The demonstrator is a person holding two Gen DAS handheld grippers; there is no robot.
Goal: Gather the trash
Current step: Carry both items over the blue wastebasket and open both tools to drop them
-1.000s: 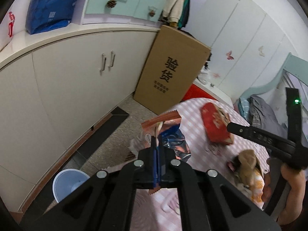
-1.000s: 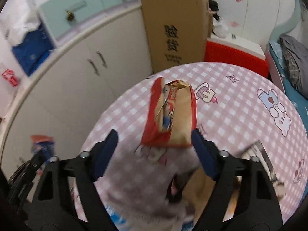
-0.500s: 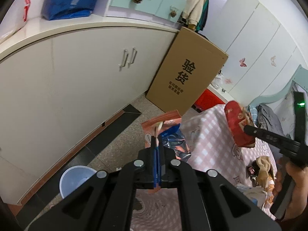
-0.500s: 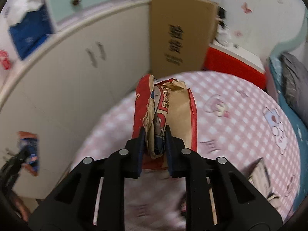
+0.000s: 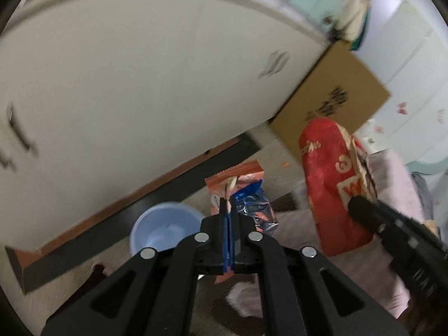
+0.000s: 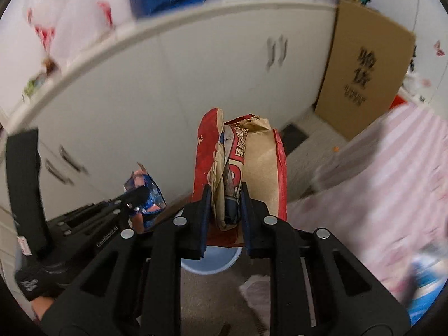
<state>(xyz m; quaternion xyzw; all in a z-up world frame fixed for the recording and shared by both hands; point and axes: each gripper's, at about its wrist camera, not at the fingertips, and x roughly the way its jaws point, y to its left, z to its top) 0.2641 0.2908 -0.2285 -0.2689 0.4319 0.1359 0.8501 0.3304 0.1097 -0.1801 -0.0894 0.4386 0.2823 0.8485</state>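
Observation:
My left gripper [image 5: 229,210] is shut on an orange and blue snack wrapper [image 5: 243,196], held above the floor just right of a pale blue bin [image 5: 165,228]. My right gripper [image 6: 224,196] is shut on a crumpled red and brown paper bag [image 6: 246,165], which stands upright between the pads. The same red bag [image 5: 330,179] shows at the right of the left wrist view, with the right gripper's black finger across it. In the right wrist view the blue bin [image 6: 210,263] lies directly under the bag, and the left gripper [image 6: 140,193] with its wrapper [image 6: 145,187] sits to the left.
White cabinet doors [image 5: 126,98] run along behind the bin. A tall cardboard box [image 6: 364,75] leans against them at the right. A table with a pink checked cloth [image 6: 392,182] fills the right side. A gloved hand [image 6: 36,282] holds the left gripper.
Both grippers have swung left off the table toward the blue bin and dropped lower. The right gripper closed on the red bag and lifted it off the cloth.

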